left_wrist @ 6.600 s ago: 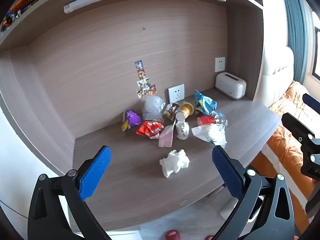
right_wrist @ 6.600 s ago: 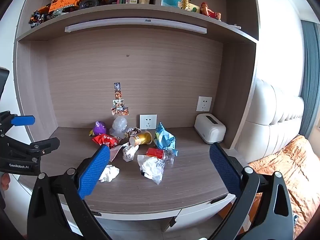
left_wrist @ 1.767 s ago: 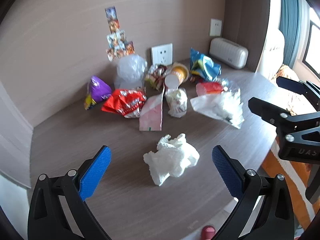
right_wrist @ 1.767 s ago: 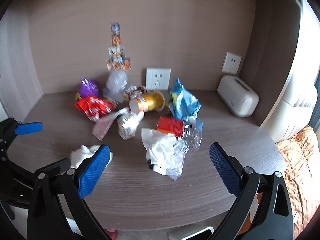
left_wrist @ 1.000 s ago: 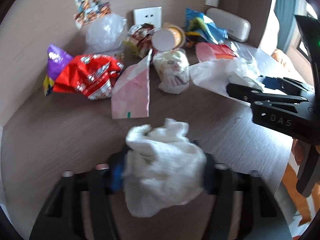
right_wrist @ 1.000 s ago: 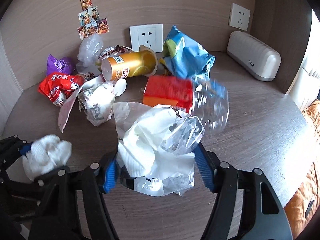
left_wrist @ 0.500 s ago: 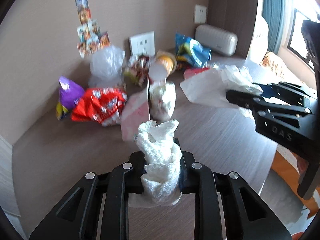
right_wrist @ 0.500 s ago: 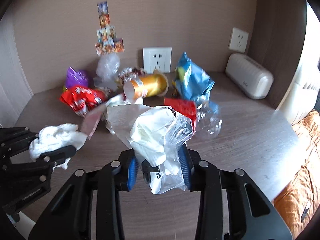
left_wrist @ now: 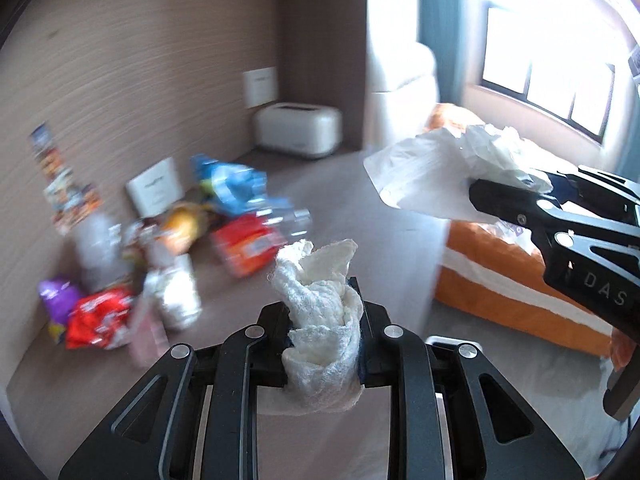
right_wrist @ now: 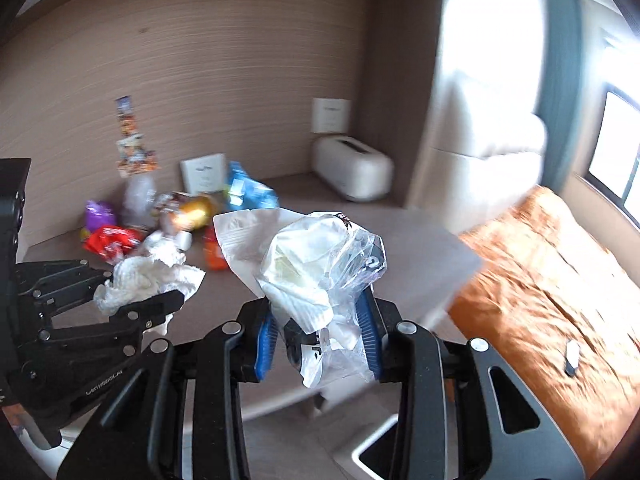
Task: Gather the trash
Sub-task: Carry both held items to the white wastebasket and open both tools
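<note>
My left gripper [left_wrist: 323, 332] is shut on a crumpled white tissue [left_wrist: 320, 320] and holds it above the desk's front edge; it also shows in the right wrist view [right_wrist: 144, 276]. My right gripper [right_wrist: 316, 336] is shut on a clear plastic bag stuffed with white paper [right_wrist: 320, 264], seen too in the left wrist view [left_wrist: 448, 172]. Both are lifted off the wooden desk [left_wrist: 352, 208]. Several pieces of trash stay on the desk: a blue chip bag [right_wrist: 248, 192], a red packet [left_wrist: 100, 316], a purple wrapper [right_wrist: 98, 212], a gold can [right_wrist: 196, 208].
A white toaster [right_wrist: 352, 172] stands at the desk's back right. A bed with an orange cover [right_wrist: 552, 272] lies to the right. A white bin rim [right_wrist: 376, 456] shows on the floor below my right gripper; it also shows in the left wrist view [left_wrist: 448, 344].
Both grippers have pulled back from the desk and swung right with their loads. The views now take in the bed, the window and the floor.
</note>
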Demonstrator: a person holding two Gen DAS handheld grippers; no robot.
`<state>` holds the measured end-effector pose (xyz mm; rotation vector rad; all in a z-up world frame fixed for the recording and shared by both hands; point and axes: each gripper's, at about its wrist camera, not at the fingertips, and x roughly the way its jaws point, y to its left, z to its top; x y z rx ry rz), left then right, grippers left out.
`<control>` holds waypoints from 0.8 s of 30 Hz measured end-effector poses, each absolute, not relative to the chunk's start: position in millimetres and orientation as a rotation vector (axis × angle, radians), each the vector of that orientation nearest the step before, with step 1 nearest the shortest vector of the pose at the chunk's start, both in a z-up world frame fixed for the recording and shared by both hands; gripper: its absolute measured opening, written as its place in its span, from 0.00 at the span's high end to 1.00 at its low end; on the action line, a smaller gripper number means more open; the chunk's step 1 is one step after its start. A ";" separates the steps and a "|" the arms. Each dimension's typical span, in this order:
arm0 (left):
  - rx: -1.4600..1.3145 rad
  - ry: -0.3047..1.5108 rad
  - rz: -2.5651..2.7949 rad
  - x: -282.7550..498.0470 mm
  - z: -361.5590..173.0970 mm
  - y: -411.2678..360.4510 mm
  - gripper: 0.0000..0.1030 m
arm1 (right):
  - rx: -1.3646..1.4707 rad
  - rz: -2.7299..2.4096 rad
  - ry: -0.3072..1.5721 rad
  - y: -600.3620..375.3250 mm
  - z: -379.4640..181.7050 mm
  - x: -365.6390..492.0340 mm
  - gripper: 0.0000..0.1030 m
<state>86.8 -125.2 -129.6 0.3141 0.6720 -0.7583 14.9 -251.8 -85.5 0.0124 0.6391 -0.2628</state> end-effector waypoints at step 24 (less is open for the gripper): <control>0.468 0.928 -1.019 -48.9 -472.7 -421.3 0.78 | 0.258 -0.367 0.877 -507.7 -409.3 -113.1 0.64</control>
